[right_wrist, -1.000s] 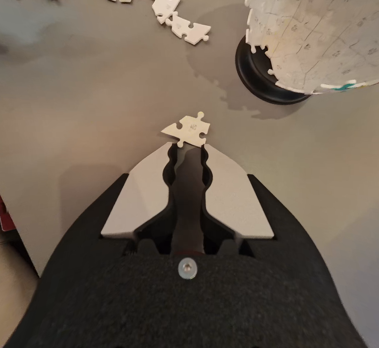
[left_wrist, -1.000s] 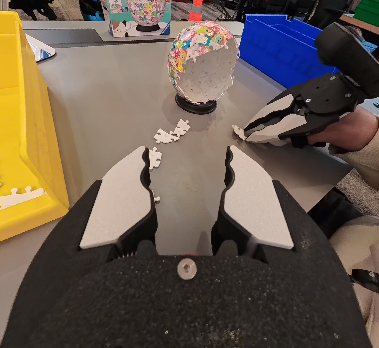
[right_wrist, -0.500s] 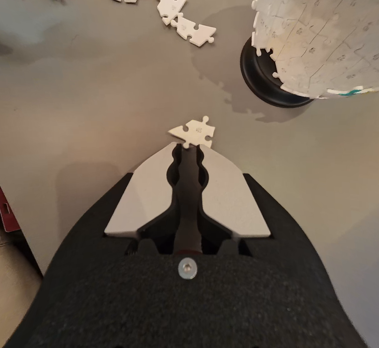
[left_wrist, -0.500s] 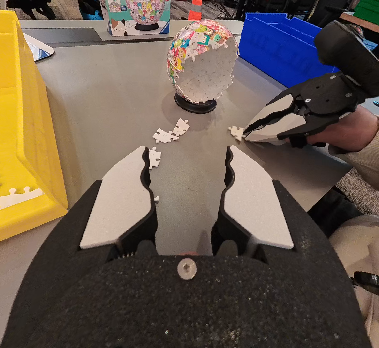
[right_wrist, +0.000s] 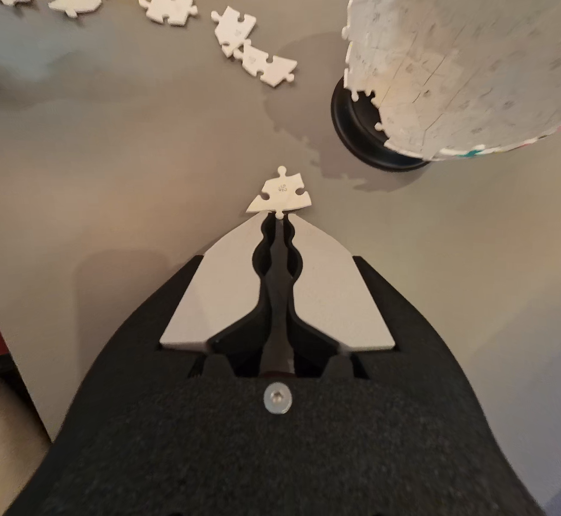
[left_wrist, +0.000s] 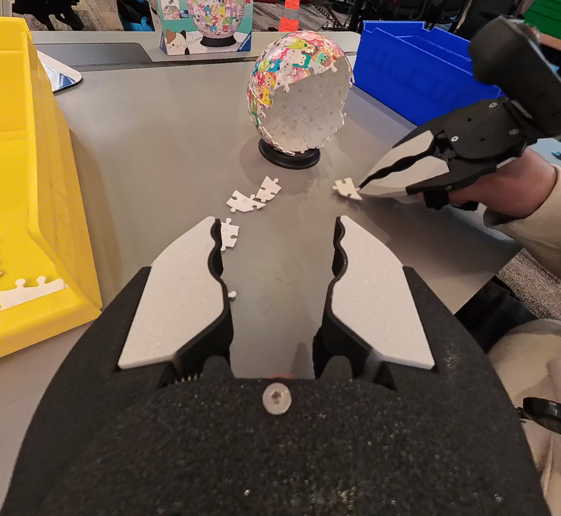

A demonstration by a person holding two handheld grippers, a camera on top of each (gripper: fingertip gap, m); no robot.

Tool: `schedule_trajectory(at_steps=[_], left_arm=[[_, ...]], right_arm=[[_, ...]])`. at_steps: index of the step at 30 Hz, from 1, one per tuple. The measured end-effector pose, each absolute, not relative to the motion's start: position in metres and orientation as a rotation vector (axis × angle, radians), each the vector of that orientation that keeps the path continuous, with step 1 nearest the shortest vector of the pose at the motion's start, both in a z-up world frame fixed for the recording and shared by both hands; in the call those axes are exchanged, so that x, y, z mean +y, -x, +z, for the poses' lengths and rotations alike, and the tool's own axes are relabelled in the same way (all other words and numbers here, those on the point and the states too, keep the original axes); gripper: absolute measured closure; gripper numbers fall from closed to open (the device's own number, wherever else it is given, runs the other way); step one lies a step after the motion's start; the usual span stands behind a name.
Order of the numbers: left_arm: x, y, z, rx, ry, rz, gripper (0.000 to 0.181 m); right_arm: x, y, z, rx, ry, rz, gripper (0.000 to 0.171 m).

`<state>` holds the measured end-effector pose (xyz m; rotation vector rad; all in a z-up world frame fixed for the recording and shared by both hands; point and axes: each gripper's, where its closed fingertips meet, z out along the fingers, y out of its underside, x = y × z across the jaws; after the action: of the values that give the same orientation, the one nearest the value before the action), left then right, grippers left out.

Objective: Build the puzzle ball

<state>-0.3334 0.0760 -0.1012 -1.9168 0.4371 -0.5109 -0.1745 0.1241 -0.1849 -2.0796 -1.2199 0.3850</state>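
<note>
Low over the grey bench, the right tool has its tips nearly together on the small tab of a white puzzle piece lying flat. Meanwhile the left tool hangs wide open and empty, near the loose pieces before the half-built puzzle ball on its black stand.

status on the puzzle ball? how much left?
Done: roughly half the puzzle ball stands assembled on its black stand. In hand: right gripper nips one loose piece by its tab. Left: the ball's open side, several pieces on the table; left gripper open, idle.
</note>
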Motion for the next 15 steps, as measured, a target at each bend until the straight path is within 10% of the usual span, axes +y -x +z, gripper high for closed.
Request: schedule_trajectory(at_steps=[15], left_arm=[[0.079, 0.335, -0.103, 0.441, 1.920, -0.496, 0.111]], right_arm=[[0.193, 0.200, -0.161, -1.214, 2.096, 0.331, 0.167]])
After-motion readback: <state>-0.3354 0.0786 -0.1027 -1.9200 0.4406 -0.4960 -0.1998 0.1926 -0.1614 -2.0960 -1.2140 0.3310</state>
